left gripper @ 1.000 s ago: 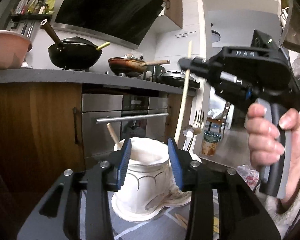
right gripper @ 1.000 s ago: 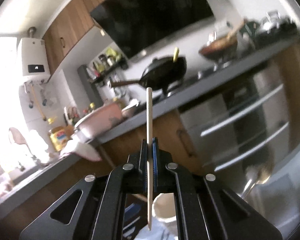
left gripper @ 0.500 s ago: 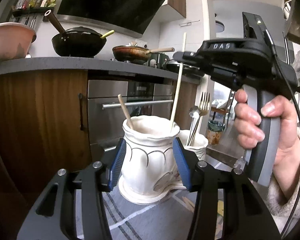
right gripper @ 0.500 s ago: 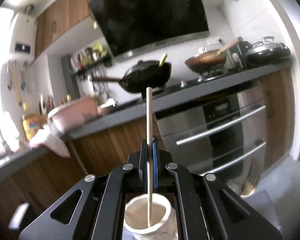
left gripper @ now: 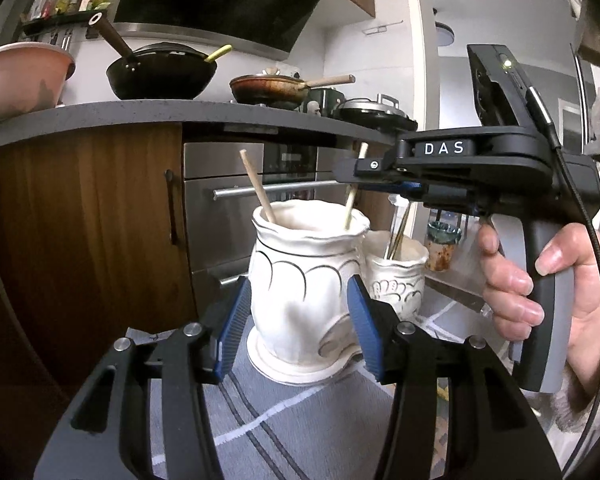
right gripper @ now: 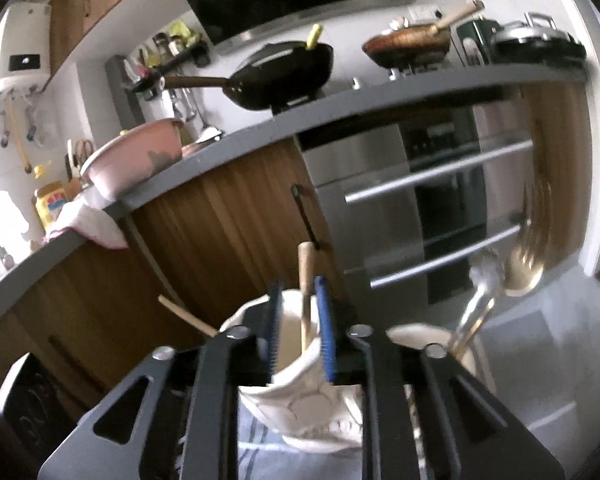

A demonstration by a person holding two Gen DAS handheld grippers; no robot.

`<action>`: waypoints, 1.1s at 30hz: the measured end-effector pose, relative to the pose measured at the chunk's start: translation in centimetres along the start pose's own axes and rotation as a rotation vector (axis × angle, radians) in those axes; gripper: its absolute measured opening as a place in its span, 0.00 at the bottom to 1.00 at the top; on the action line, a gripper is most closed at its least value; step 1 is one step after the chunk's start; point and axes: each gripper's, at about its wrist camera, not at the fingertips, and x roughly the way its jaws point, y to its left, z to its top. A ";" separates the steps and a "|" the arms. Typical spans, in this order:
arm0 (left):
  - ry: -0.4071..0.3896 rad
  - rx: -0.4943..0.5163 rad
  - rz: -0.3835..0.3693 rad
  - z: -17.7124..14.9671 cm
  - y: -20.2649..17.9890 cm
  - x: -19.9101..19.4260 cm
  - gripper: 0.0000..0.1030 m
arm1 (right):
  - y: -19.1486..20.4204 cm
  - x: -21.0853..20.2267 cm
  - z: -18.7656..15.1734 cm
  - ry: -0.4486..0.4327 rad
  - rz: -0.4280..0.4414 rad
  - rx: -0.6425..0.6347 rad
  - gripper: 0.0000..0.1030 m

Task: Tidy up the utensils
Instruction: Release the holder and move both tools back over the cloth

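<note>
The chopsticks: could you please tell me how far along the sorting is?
Done: one chopstick leans in the large holder; cutlery stands in the smaller holder. In hand: the right claw has just been opening around a second chopstick standing inside. Left: withdrawing.

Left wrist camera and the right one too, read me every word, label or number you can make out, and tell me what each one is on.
"DAS": white letters on the black body of the right gripper, in the left wrist view.
Yellow jar on the counter, right wrist view: label too blurred to read.
Bottles on the wall shelf: labels too small to read.
Wall heater display: unreadable.
</note>
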 end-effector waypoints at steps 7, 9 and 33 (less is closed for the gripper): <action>0.038 0.019 -0.007 -0.7 -1.0 -0.4 0.52 | -0.9 -3.7 -1.3 -0.013 -0.011 0.017 0.41; 0.062 0.012 -0.014 -1.1 -1.3 -0.6 0.55 | -1.2 -5.4 -1.9 -0.016 -0.033 0.000 0.50; 0.503 -0.062 -0.039 -6.9 -6.8 2.1 0.94 | -8.7 -9.3 -13.2 0.378 -0.307 -0.125 0.81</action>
